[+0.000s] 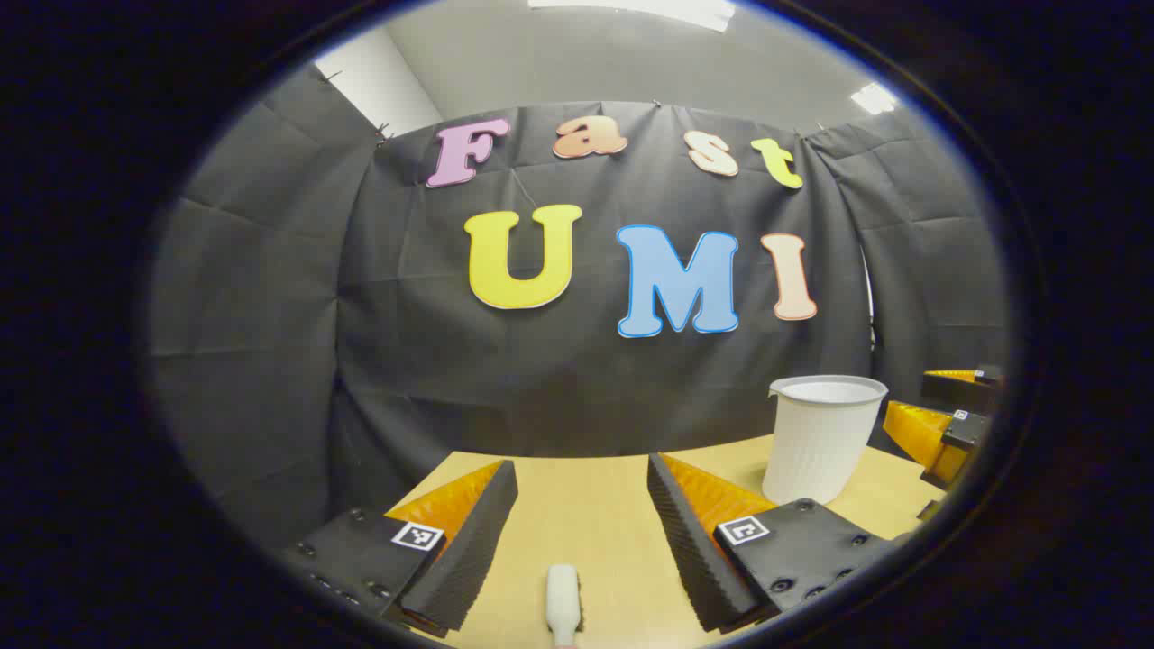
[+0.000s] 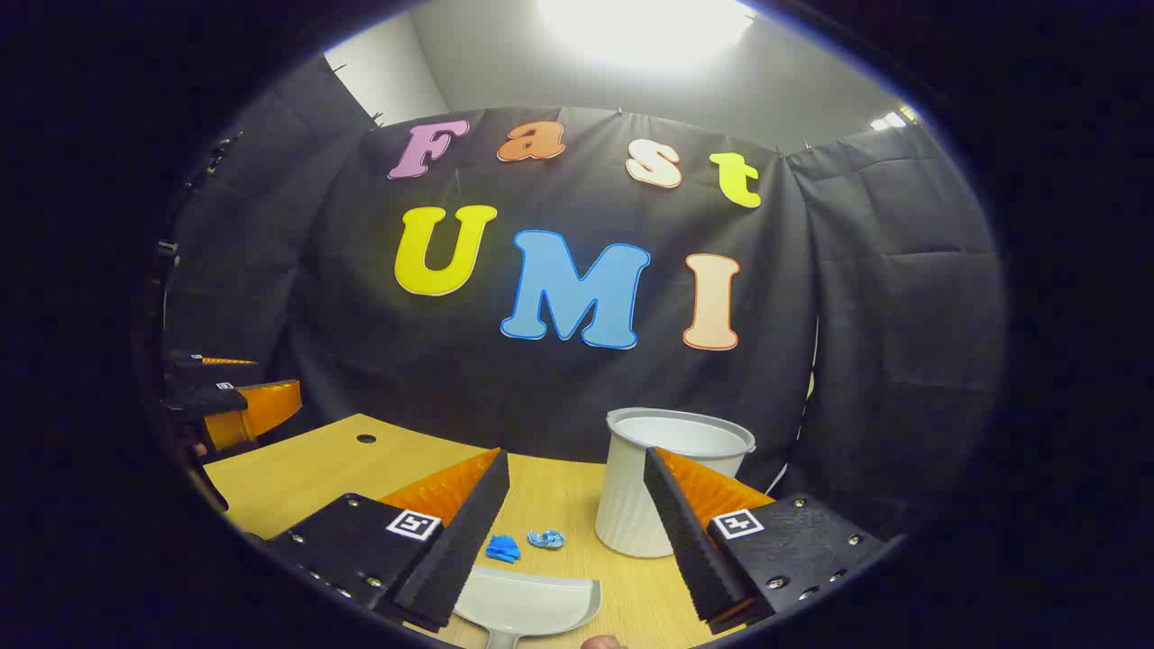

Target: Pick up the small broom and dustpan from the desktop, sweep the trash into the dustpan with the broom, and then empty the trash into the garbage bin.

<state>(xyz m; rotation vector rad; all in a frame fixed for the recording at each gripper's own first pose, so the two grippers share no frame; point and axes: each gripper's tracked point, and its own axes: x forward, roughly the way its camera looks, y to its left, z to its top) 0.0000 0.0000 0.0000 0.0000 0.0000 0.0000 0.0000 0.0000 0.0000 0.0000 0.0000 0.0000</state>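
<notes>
Left gripper (image 1: 581,527): seen at bottom of left gripper view, jaws spread wide, nothing held betw. them; black ribbed pads (image 1: 469,550) w/ orange backing, square marker on each finger. Broom (image 1: 563,602): white handle end seen lying on desktop (image 1: 595,505) low betw. the two fingers, pointing away from camera, touched by neither; bristle end cut off at view edge, not seen. Bin (image 1: 822,437): white ribbed tub, upright, on desktop toward far right in left gripper view, beyond right-hand finger and apart from it. Right gripper (image 2: 577,523): seen at bottom of right gripper view, jaws likewise wide open, nothing gripped. Same gripper also seen at far right edge of left gripper view (image 1: 947,419), orange and black, past the bin. Dustpan (image 2: 527,602): pale grey, flat on desktop, low in right gripper view betw. the fingers, nearer left-hand pad; contact w/ pad cannot be told. Trash: two small crumpled bits, a blue scrap (image 2: 503,548) and a paler blue wad (image 2: 546,539), side by side on desktop just beyond dustpan's open mouth, near the bin. Bin partly hidden behind right-hand finger in this view. Desktop: light wood, small round hole (image 2: 366,439) near far left. Left gripper also seen at left edge of right gripper view, over desktop edge, well apart from dustpan. Backdrop: black cloth wall (image 1: 270,315).
</notes>
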